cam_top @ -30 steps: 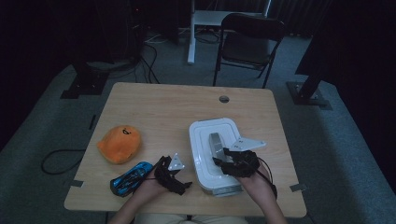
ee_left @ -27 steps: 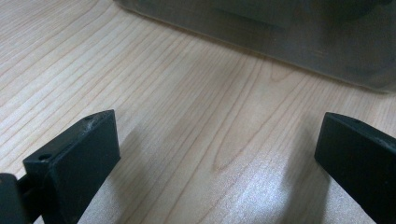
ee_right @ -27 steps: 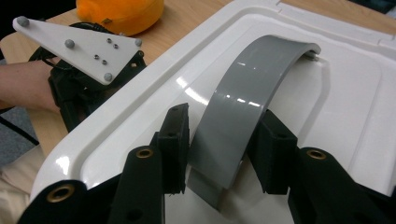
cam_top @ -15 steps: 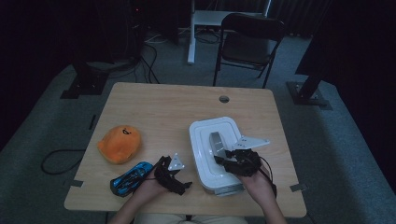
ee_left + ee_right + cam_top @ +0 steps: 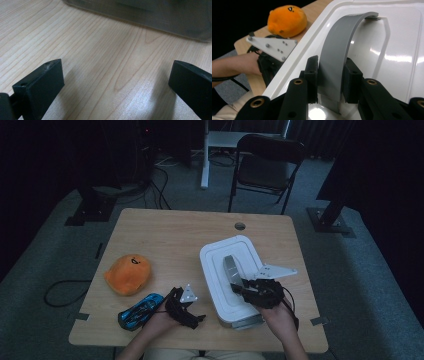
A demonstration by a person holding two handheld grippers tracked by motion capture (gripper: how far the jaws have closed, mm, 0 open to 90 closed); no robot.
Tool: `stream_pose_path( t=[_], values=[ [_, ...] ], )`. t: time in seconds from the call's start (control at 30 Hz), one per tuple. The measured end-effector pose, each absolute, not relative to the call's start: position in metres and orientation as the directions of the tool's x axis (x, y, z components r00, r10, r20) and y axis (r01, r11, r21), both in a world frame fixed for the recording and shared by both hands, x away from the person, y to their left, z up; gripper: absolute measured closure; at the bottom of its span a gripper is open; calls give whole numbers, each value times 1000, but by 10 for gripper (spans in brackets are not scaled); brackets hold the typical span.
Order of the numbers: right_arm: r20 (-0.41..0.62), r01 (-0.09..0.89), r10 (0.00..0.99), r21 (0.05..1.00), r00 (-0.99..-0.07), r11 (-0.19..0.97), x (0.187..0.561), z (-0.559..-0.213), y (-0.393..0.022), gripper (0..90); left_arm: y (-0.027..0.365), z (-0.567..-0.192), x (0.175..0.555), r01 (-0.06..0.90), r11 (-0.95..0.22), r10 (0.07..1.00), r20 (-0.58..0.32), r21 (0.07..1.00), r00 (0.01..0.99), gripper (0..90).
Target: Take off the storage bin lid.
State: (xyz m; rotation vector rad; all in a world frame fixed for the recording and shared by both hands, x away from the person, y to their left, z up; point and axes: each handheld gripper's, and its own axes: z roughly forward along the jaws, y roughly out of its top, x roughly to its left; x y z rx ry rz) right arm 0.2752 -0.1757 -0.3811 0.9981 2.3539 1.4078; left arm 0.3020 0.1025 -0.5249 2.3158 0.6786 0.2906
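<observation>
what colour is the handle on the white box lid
Grey, an arched strap handle on the lid; clearest in the right gripper view.

Black two-jaw tongs (image 5: 329, 77), brass-ringed screw holes, grey three-cornered plate (image 5: 272, 270), black cable.

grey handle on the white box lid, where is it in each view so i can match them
High view: the grey handle arches along the middle of the white box lid, right of centre, with the right hand-held gripper at its near end.
Left gripper view: not in it.
Right gripper view: it curves up the centre, clamped between the two black jaws.
Shared landmark: the orange plush toy.
</observation>
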Motion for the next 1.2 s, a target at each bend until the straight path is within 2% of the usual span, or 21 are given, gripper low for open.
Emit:
stream_pose_path(
  t=[0.53,0.87,1.2],
  values=[
    [118,401,694,879,-710,260,288,-358,-199,703,103,-525,302,390,-621,546,18,679,838,6],
    [92,387,765,897,-637,215,313,-343,-227,705,103,-525,302,390,-621,546,18,680,838,6],
    [89,402,829,899,-553,172,335,-348,-258,705,103,-525,302,390,-621,546,17,680,838,6]
  ],
)
